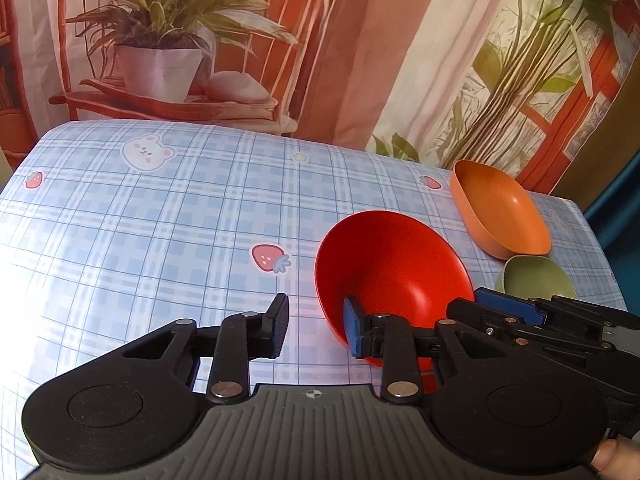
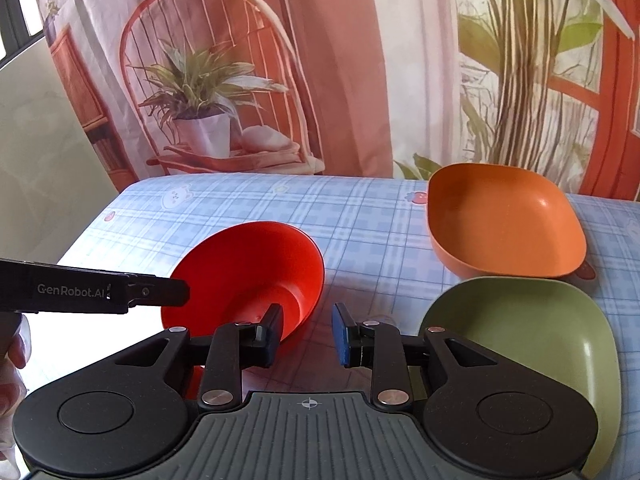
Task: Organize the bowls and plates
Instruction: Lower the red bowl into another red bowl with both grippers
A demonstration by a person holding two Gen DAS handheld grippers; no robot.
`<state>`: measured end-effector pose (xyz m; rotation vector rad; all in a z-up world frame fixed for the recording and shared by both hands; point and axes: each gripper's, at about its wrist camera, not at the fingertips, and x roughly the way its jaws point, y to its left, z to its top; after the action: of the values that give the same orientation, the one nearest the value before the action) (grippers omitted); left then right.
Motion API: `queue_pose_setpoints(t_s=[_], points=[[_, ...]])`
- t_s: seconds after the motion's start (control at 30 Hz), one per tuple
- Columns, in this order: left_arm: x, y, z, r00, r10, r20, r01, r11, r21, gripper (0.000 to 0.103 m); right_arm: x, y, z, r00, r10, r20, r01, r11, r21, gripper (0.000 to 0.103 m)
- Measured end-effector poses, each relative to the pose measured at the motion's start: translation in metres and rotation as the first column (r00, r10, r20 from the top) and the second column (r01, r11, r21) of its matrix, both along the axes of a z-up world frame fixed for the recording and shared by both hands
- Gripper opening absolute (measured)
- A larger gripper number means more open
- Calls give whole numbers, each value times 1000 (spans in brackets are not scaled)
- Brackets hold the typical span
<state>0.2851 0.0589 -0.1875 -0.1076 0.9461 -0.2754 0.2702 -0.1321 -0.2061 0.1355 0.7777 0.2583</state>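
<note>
left wrist view: left gripper (image 1: pixel 316 326) spread wide, straddling the tilted red bowl's (image 1: pixel 392 272) rim to grasp it; right gripper (image 2: pixel 307 334) released.

Home dining table: checked tablecloth (image 1: pixel 160 220), bowls (image 2: pixel 504 220).

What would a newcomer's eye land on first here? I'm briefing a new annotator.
The red bowl, tipped up mid-table on the blue plaid cloth, with both open grippers, left and right, at it. Then the orange dish at the far right and the green dish in front of it.
</note>
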Motion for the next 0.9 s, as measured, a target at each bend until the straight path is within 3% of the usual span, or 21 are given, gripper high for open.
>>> queue_pose_setpoints(t_s=[0.1, 0.17, 0.9], points=[[-1, -1, -2, 1000, -11, 6, 11, 1000, -10, 16, -1, 0, -2, 1000, -2, -5, 2, 1000, 26, 25], [-3, -4, 0, 1000, -16, 14, 16, 1000, -4, 12, 0, 2, -1, 1000, 6, -2, -6, 1000, 29, 17], [-45, -10, 57, 989, -31, 146, 28, 999, 22, 12, -28, 0, 53, 995, -8, 101, 4, 999, 45, 13]])
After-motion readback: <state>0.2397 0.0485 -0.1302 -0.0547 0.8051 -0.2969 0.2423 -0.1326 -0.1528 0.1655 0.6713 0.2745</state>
